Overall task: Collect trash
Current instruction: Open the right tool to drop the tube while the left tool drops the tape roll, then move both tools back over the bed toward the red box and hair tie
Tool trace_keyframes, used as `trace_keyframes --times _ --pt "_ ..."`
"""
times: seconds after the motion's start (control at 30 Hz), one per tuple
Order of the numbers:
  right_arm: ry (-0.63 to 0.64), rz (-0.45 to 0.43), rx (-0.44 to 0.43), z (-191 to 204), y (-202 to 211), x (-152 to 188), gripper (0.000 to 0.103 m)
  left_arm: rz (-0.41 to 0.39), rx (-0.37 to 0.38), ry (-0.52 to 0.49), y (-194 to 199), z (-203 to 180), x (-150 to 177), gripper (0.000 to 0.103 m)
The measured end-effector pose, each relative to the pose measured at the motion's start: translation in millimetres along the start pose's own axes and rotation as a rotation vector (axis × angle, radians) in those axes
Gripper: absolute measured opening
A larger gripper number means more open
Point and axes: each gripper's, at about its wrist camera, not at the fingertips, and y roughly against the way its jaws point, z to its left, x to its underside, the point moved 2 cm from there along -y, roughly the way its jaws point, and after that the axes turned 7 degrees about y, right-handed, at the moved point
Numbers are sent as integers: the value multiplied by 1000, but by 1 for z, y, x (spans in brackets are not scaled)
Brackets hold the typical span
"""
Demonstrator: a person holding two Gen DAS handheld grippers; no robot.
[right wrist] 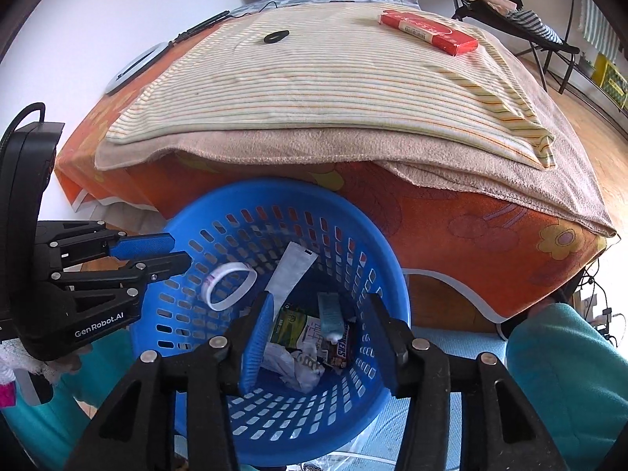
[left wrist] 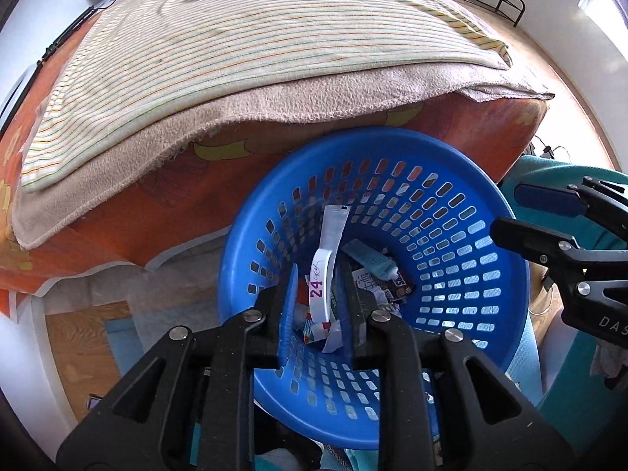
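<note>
The left hand-held gripper (left wrist: pixel 318 271) hangs over the mouth of the blue basket (left wrist: pixel 490 274) with its jaws apart and nothing pinched. The white wristband (right wrist: pixel 229 286) marked "24" shows between its fingers in the left view, but in the right view it is free, just beyond the tips, against the inner wall of the basket. I cannot tell if it is falling or lying there. The right hand-held gripper (right wrist: pixel 320 337) is also open and empty, above the trash at the bottom: a white sachet (right wrist: pixel 292 271), a small tube (right wrist: pixel 329 314), a candy wrapper (right wrist: pixel 339 347) and crumpled paper (right wrist: pixel 290 365). The basket seems to lean on the side of the bed (right wrist: pixel 471 227), so a push from either gripper may tip it and spill all this. A red box (right wrist: pixel 429 33) and a black ring (right wrist: pixel 276 36) lie well apart on the striped cloth (right wrist: pixel 314 90); the flat ring may slip from the fingers
</note>
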Motion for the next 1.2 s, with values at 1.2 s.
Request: trace_keyframes --times 1.2 --pt "21 -92 96 -28 29 -54 99 -64 -9 69 24 9 -47 78"
